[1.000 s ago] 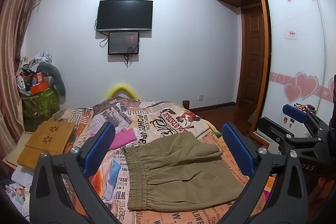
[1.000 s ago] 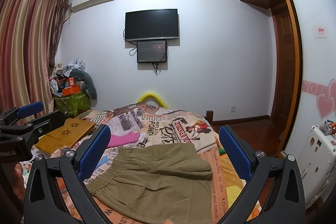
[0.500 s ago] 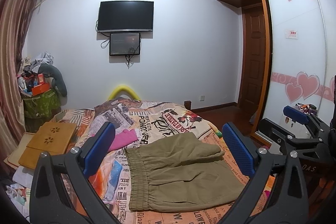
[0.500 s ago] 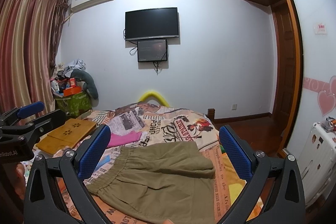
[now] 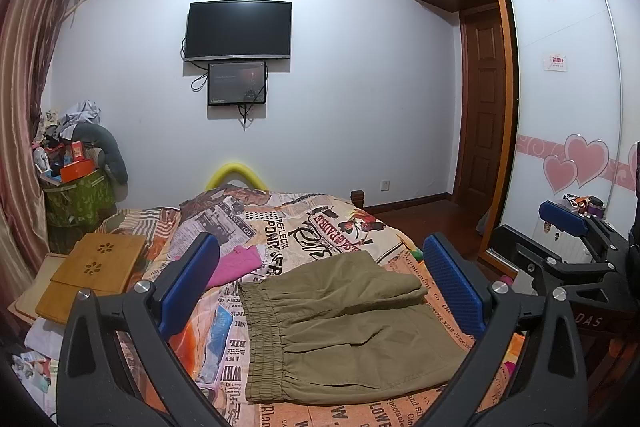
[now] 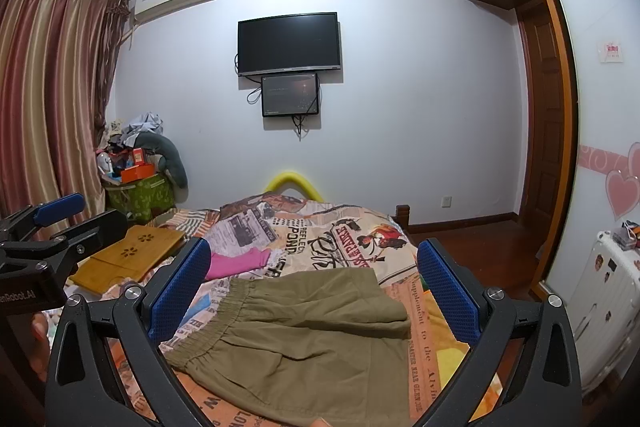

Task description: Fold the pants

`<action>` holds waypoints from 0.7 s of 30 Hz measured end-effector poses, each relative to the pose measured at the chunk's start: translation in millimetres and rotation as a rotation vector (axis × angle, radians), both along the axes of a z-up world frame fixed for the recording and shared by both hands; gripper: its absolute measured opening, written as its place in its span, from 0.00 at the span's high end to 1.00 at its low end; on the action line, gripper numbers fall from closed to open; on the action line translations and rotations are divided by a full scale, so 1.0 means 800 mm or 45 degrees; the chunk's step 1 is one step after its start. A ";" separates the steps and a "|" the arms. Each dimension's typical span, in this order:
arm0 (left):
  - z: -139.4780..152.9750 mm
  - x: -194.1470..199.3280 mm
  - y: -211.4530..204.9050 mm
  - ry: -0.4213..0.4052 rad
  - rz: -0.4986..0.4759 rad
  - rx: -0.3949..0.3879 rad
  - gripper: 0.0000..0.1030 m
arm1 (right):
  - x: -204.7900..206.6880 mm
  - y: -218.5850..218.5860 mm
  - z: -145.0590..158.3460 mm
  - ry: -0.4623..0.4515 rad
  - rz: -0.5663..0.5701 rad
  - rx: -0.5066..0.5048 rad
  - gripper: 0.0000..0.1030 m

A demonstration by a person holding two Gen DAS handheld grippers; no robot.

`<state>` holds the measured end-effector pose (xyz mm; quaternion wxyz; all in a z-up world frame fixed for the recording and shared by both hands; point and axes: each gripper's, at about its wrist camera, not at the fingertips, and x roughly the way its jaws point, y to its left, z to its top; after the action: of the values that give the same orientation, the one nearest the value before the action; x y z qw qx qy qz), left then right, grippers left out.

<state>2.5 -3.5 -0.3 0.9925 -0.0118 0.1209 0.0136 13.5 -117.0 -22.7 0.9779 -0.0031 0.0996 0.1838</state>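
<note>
Your olive pants point(image 5: 344, 327) point(image 6: 304, 339) lie flat on the bed, folded over on themselves, elastic waistband toward the left, one folded layer resting across the far half.

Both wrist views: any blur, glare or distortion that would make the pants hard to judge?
Left wrist view: sharp, evenly lit, pants clear between the open left tool; fisheye bends the wardrobe. Right wrist view: equally sharp, no glare on the TV; the curtain bows, dark vignette at the corners.

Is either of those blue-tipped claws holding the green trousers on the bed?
No: the olive pants lie flat on the bedspread, with the left gripper and right gripper open above them.
</note>
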 end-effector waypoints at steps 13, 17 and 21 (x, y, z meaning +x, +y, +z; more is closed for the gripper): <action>0.000 0.001 -0.001 -0.001 0.002 0.001 0.00 | 0.007 -0.003 0.005 0.000 0.002 -0.005 0.00; 0.000 0.001 -0.002 0.000 0.000 0.002 0.00 | 0.007 -0.003 0.005 0.001 0.003 -0.005 0.00; -0.001 0.000 -0.001 -0.001 0.000 0.002 0.00 | 0.008 -0.004 0.005 0.002 0.002 -0.003 0.00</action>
<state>2.6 -4.4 -1.2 0.9925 -0.0112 0.1206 0.0138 19.7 -119.9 -19.0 0.9776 -0.0043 0.1006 0.1846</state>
